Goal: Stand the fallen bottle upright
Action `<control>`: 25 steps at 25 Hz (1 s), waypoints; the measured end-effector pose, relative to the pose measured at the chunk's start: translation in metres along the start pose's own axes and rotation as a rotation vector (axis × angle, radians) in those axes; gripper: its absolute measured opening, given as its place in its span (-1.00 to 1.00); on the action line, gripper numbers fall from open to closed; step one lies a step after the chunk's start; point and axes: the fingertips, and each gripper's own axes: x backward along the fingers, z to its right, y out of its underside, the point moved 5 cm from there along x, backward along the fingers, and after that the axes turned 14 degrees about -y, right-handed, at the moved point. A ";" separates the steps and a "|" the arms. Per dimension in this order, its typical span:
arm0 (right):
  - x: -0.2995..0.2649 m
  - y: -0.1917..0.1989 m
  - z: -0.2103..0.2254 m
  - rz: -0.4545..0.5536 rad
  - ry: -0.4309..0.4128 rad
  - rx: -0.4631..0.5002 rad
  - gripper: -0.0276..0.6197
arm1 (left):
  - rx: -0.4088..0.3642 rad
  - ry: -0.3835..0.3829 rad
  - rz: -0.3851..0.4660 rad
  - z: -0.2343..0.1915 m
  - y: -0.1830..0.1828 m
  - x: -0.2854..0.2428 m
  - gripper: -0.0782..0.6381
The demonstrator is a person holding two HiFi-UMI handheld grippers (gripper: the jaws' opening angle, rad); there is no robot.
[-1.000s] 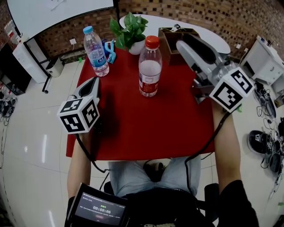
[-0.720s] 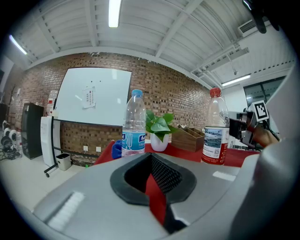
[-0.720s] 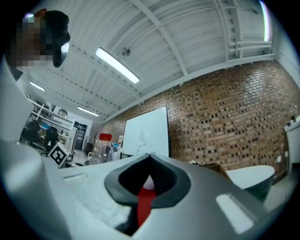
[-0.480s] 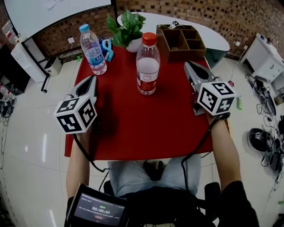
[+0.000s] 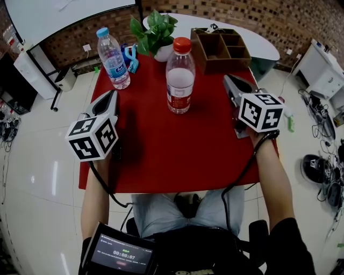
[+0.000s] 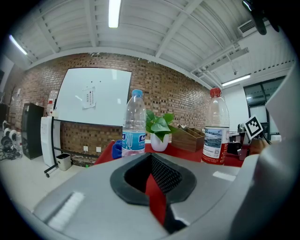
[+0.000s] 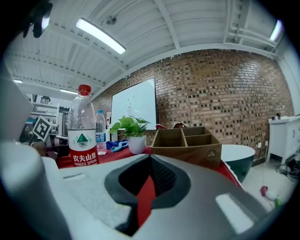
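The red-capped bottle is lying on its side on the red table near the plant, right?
Not quite. The red-capped bottle is standing upright, not lying on its side, on the red table near the plant. The head view shows it.

Brick wall (image 5: 301, 21) all along the back with a big whiteboard (image 5: 64, 16) in front of it, shiny white tile floor (image 5: 37, 177) underneath. Tube lights (image 6: 113, 13) glow on a white beamed ceiling (image 6: 187, 28).

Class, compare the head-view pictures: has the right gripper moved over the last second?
Yes. The right gripper has dropped away from the brown wooden compartment box, which it overlapped before; its shut jaws now lie below it in the picture.
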 end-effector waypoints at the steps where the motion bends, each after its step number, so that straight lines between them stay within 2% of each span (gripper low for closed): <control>1: 0.000 0.000 0.000 0.000 0.004 0.000 -0.90 | 0.000 0.000 0.001 0.000 0.000 0.000 -0.76; 6: 0.001 0.001 0.001 0.000 0.027 -0.003 -0.90 | 0.000 0.000 0.001 0.000 0.001 0.000 -0.76; 25: 0.002 0.000 0.001 0.000 0.026 -0.003 -0.91 | 0.000 0.000 0.001 0.000 0.000 0.001 -0.76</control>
